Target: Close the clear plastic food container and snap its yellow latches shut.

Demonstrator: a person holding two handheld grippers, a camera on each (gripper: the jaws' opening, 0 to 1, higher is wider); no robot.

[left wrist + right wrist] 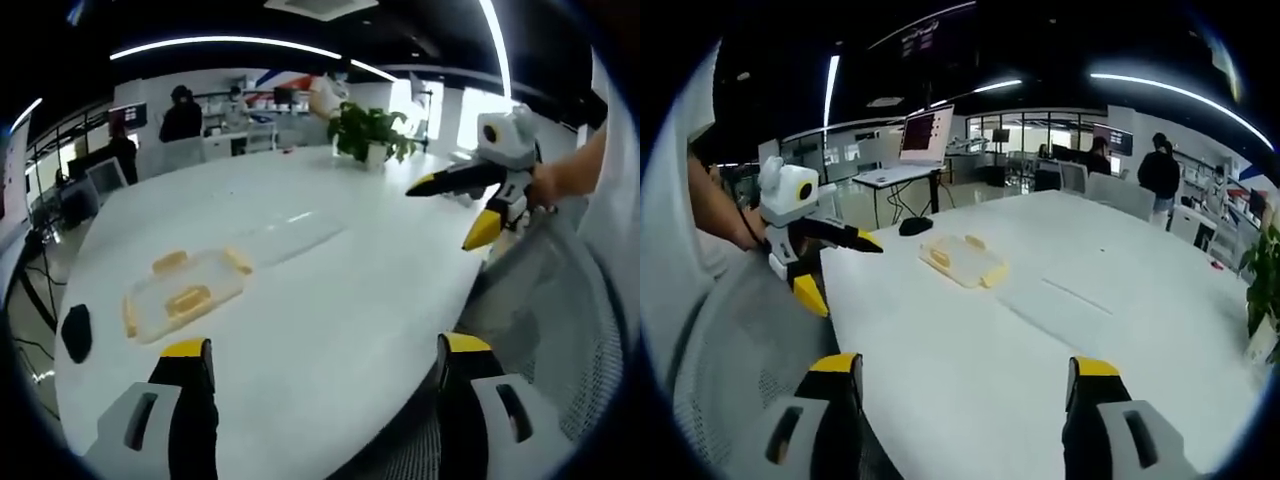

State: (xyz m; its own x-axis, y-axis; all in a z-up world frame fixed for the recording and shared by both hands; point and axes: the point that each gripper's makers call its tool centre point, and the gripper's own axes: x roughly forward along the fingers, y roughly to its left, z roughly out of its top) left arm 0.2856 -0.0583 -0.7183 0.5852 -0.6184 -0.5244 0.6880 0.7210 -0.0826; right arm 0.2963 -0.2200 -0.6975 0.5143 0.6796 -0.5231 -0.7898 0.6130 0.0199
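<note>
White office table [330,330]: clear plastic food container [185,292], yellow latches [168,262] apparently unsnapped, untouched; left gripper [325,360] and right gripper [965,375] both spread wide, empty, well apart from it.

The clear container [186,293] has yellow latches [188,300], and the desk [330,300] is white. Each hand-held gripper [325,362] is grey and black with yellow tips. The plant [372,130] is green.

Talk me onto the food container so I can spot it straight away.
Start at the big white table. Towards its far left side in the left gripper view lies the clear plastic container, flat, low and alone. The small black object near it at the table's edge is dark and solid; the container is see-through, with yellow latches.
</note>
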